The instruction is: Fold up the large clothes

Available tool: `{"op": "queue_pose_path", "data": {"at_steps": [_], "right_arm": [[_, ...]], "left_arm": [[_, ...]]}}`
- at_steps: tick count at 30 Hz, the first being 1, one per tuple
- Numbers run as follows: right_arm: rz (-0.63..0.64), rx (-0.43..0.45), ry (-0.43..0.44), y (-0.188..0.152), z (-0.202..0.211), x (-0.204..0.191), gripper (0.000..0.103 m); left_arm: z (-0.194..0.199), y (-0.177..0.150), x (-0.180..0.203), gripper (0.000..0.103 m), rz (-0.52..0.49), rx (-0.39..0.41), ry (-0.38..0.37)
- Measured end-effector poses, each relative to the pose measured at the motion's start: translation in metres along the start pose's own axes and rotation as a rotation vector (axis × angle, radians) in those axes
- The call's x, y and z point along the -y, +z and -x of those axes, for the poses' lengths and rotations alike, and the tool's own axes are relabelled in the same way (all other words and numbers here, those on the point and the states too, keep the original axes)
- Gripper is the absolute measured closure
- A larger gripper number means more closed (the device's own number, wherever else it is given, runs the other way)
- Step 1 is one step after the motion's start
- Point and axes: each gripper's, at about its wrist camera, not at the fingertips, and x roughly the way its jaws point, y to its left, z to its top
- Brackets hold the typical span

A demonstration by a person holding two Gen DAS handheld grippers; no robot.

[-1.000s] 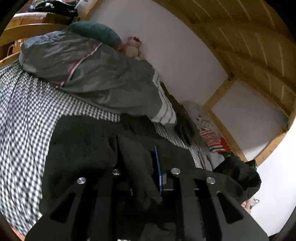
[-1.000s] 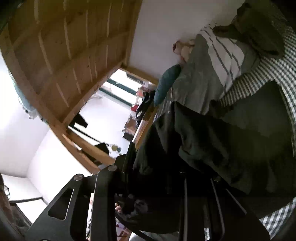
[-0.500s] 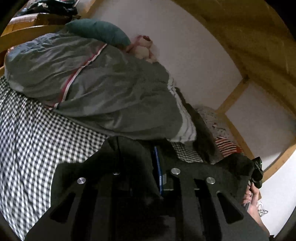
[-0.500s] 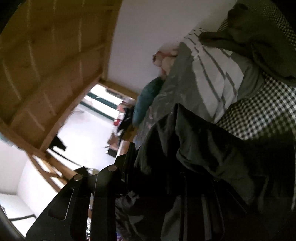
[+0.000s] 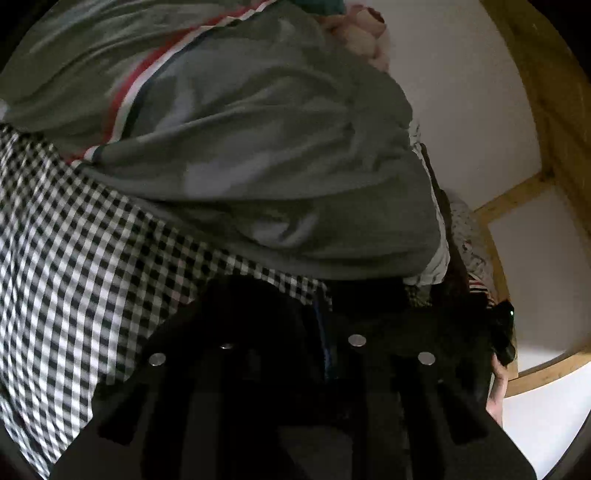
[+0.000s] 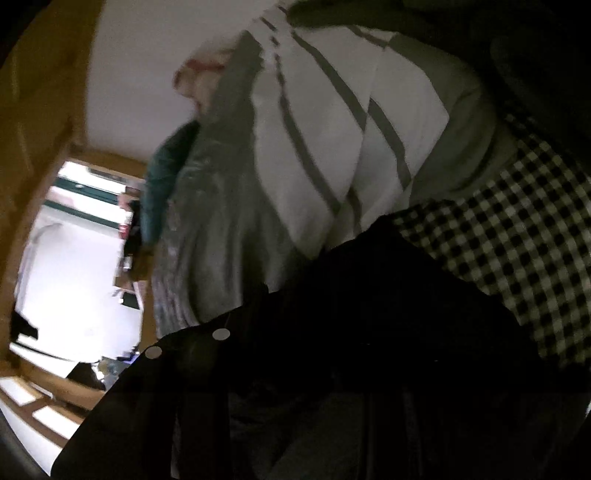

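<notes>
A large dark garment (image 5: 258, 314) hangs from both grippers over a bed with a black-and-white checked sheet (image 5: 74, 240). My left gripper (image 5: 291, 332) is shut on the garment's edge; the cloth drapes over its fingers and hides the tips. My right gripper (image 6: 295, 332) is shut on another part of the same dark garment (image 6: 388, 314), which covers its fingers fully. The checked sheet also shows in the right wrist view (image 6: 517, 240). The person's right hand and the other gripper (image 5: 500, 332) show at the right of the left wrist view.
A rumpled grey duvet with red and white stripes (image 5: 240, 129) lies close ahead across the bed. Its white striped side (image 6: 332, 129) fills the right wrist view. A pink plush toy (image 5: 365, 33) and a teal pillow (image 6: 166, 177) sit by the white wall. Wooden beams frame the bed.
Both grippers have moved forward and down toward the duvet, carrying the dark garment. The duvet now looms much larger and the garment lies lower over the sheet.
</notes>
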Motion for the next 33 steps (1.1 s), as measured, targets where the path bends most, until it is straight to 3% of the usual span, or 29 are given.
{"op": "queue_pose_path", "data": {"at_steps": [2, 5, 7, 10, 13, 14, 17, 20, 24, 27, 29, 30, 31, 32, 33], "right_arm": [[0.007, -0.009, -0.037, 0.014, 0.0, -0.01, 0.07], [0.011, -0.063, -0.058, 0.031, 0.002, -0.024, 0.051], [0.057, -0.066, -0.006, 0.04, 0.01, -0.038, 0.003], [0.128, -0.028, -0.016, 0.046, 0.035, -0.061, 0.003], [0.275, 0.131, -0.174, 0.046, 0.077, -0.091, 0.003], [0.321, 0.151, -0.188, 0.04, 0.089, -0.103, 0.003], [0.518, 0.072, -0.204, -0.001, 0.093, -0.138, 0.003], [0.829, -0.101, -0.208, -0.101, 0.055, -0.187, 0.003], [1.003, -0.236, -0.232, -0.197, -0.036, -0.234, 0.003], [0.992, -0.232, -0.454, -0.208, -0.111, -0.23, 0.003], [0.866, -0.25, -0.479, -0.19, -0.147, -0.214, 0.003], [0.835, -0.251, -0.482, -0.185, -0.155, -0.212, 0.003], [0.801, -0.25, -0.5, -0.177, -0.163, -0.208, 0.003], [0.782, -0.24, -0.539, -0.172, -0.169, -0.205, 0.003], [0.768, -0.22, -0.58, -0.165, -0.174, -0.203, 0.003]], "left_arm": [[0.004, 0.007, 0.007, 0.078, -0.026, 0.005, -0.012], [0.012, 0.018, 0.025, 0.077, -0.099, -0.024, -0.022], [0.015, 0.022, 0.036, 0.074, -0.137, -0.052, -0.026], [0.021, 0.027, 0.051, 0.074, -0.196, -0.103, -0.003], [0.028, 0.03, 0.059, 0.073, -0.218, -0.111, 0.021], [0.029, 0.029, 0.062, 0.073, -0.223, -0.113, 0.029], [0.025, 0.029, 0.062, 0.073, -0.193, -0.13, 0.057], [0.022, 0.029, 0.062, 0.073, -0.172, -0.126, 0.075], [0.029, 0.025, 0.076, 0.073, -0.209, -0.113, 0.131], [0.04, 0.02, 0.088, 0.073, -0.284, -0.145, 0.211], [0.047, 0.017, 0.094, 0.071, -0.343, -0.186, 0.252], [0.05, 0.015, 0.094, 0.066, -0.362, -0.195, 0.272], [0.056, 0.014, 0.095, 0.019, -0.392, -0.185, 0.302], [0.061, 0.015, 0.094, 0.009, -0.416, -0.164, 0.339], [0.066, 0.017, 0.093, 0.005, -0.429, -0.134, 0.368]]}}
